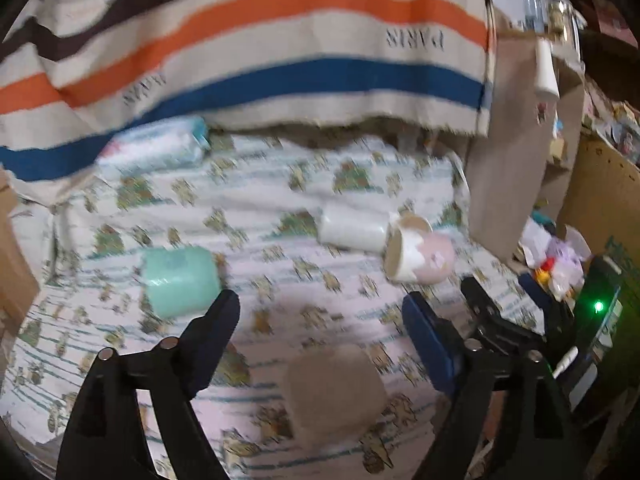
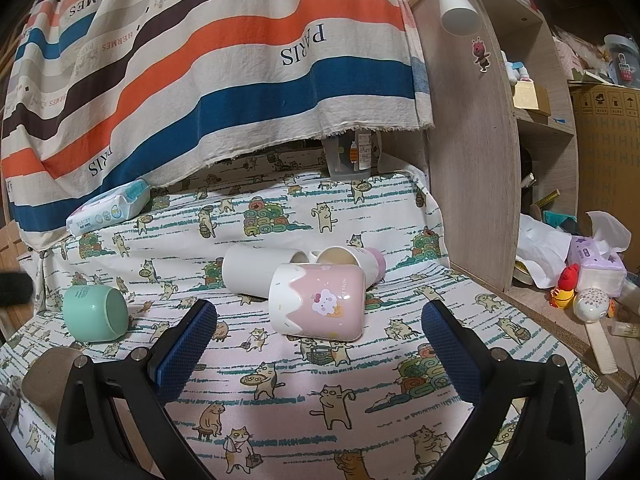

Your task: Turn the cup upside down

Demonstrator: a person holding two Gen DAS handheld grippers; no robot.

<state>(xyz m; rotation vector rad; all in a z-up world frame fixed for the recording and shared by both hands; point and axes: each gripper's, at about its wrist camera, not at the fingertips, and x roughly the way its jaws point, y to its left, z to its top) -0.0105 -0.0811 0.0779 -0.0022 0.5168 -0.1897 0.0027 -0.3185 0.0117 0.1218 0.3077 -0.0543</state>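
Several cups are on a cat-print cloth. In the right wrist view a pink and white cup (image 2: 318, 300) stands upside down just ahead of my open, empty right gripper (image 2: 319, 332). Behind it a white cup (image 2: 256, 270) and a second pink cup (image 2: 352, 262) lie on their sides. A mint green cup (image 2: 96, 312) lies on its side at the left. In the blurred left wrist view my left gripper (image 1: 320, 312) is open and empty, with a brown cup (image 1: 336, 392) between its fingers, the mint cup (image 1: 180, 280) to the left, and the white cup (image 1: 354, 228) and pink cup (image 1: 420, 256) ahead.
A striped cloth (image 2: 200, 60) hangs over the back. A wipes pack (image 2: 108, 208) lies at the back left. A wooden shelf panel (image 2: 472, 160) stands at the right, with tissues and toys (image 2: 580, 276) on the ledge beyond it. A cardboard box (image 1: 600, 200) is at the far right.
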